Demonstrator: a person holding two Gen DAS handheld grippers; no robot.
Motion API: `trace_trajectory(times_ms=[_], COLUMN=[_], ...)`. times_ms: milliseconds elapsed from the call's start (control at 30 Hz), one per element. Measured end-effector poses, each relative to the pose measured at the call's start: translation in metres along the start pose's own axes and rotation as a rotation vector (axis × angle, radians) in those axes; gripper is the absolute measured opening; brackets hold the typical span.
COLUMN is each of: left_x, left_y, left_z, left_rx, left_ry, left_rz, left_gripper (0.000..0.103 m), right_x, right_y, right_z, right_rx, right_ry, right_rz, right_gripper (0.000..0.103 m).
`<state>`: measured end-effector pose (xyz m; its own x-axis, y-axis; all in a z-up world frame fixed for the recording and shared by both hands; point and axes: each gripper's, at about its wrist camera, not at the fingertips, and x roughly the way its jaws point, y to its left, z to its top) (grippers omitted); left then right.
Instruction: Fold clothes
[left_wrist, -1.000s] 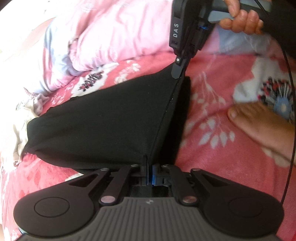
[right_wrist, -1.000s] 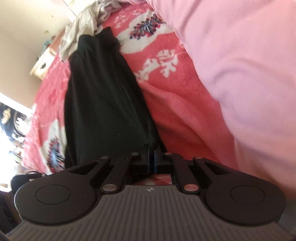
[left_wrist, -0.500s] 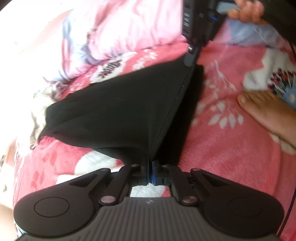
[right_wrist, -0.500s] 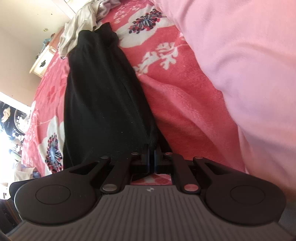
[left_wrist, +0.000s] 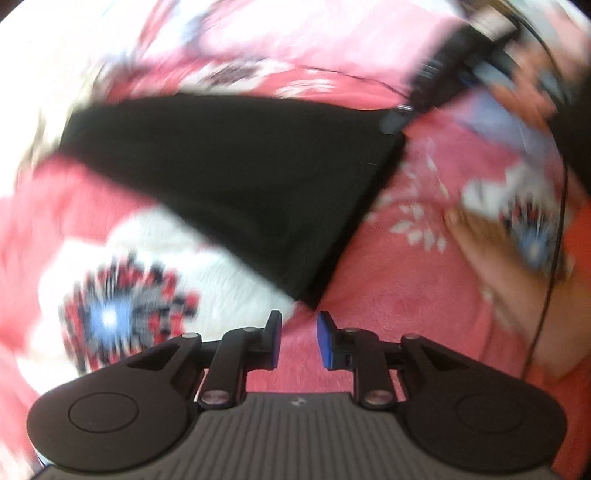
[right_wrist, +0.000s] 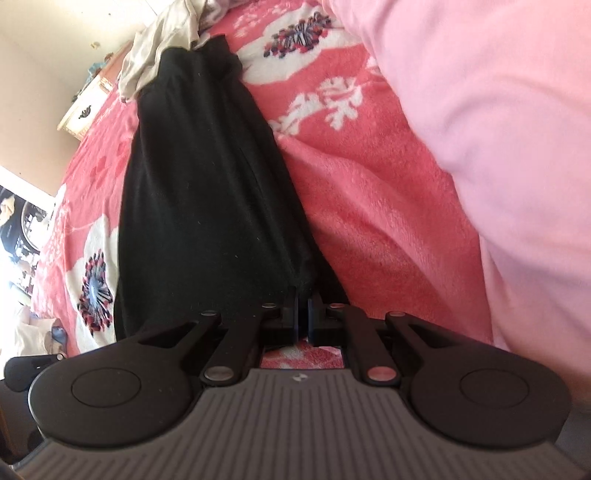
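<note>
A black garment (left_wrist: 236, 173) lies folded flat on the red floral blanket (left_wrist: 388, 295), blurred in the left wrist view. My left gripper (left_wrist: 298, 334) hovers just short of the garment's near corner; its jaws are opening and nothing sits between them. In the right wrist view the same black garment (right_wrist: 199, 192) stretches away from me, and my right gripper (right_wrist: 303, 314) is shut on its near corner. The right gripper (left_wrist: 397, 120) also shows at the garment's far corner in the left wrist view.
A pink quilt (right_wrist: 498, 129) bulges along the right of the bed. A pale crumpled cloth (right_wrist: 162, 48) lies beyond the garment's far end. A person's bare foot (left_wrist: 491, 251) rests on the blanket to the right. A cream cabinet (right_wrist: 86, 110) stands beside the bed.
My left gripper has let go of the garment's corner, opened, and rolled and pulled back from it. The right gripper stays shut on its corner without moving.
</note>
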<state>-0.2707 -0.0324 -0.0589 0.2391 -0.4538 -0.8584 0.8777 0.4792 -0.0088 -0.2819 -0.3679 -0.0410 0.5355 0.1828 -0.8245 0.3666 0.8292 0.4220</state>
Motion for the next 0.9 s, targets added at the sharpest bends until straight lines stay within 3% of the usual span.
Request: trace_trajectory(times_ms=[100,200,367,500,633,700,800,900], left_x=[-0.007,-0.006,0.001,0.008,0.022,0.032,0.049,0.055], left_y=[0.035,0.058,0.078,0.081,0.085,0.087,0.085,0.078], left_z=[-0.005,-0.009,-0.002,0.005,0.009,0.009,0.004,-0.003], left_rx=[-0.215,-0.353,-0.493,-0.543,-0.604,-0.651,-0.721,-0.764], left_ry=[0.004,-0.004,-0.026,-0.041,-0.026,-0.004,0.058,0.081], left_rz=[-0.064,-0.102,-0.217,-0.317,-0.373,-0.389,-0.412,-0.415], left_gripper=[0.023,0.023,0.025,0.039,0.041,0.039,0.029,0.012], right_x=[-0.013,-0.006,0.004,-0.003,-0.014,-0.014,0.0,0.025], right_y=[0.005,-0.001,-0.005,-0.009,-0.015,-0.017,-0.019,-0.024], right_z=[0.003,0.001,-0.005,-0.003,0.002,0.007,0.015,0.021], right_rx=[-0.05,-0.048,-0.035,-0.018,0.03,0.044,0.067,0.104], right_ry=[-0.042,-0.02,0.007,0.025,0.01,-0.005,0.001,0.073], right_rz=[-0.018,-0.036,-0.045,-0.027,0.014,0.022,0.035,0.063], right_gripper=[0.003,0.003,0.004,0.008,0.016,0.021,0.024,0.025])
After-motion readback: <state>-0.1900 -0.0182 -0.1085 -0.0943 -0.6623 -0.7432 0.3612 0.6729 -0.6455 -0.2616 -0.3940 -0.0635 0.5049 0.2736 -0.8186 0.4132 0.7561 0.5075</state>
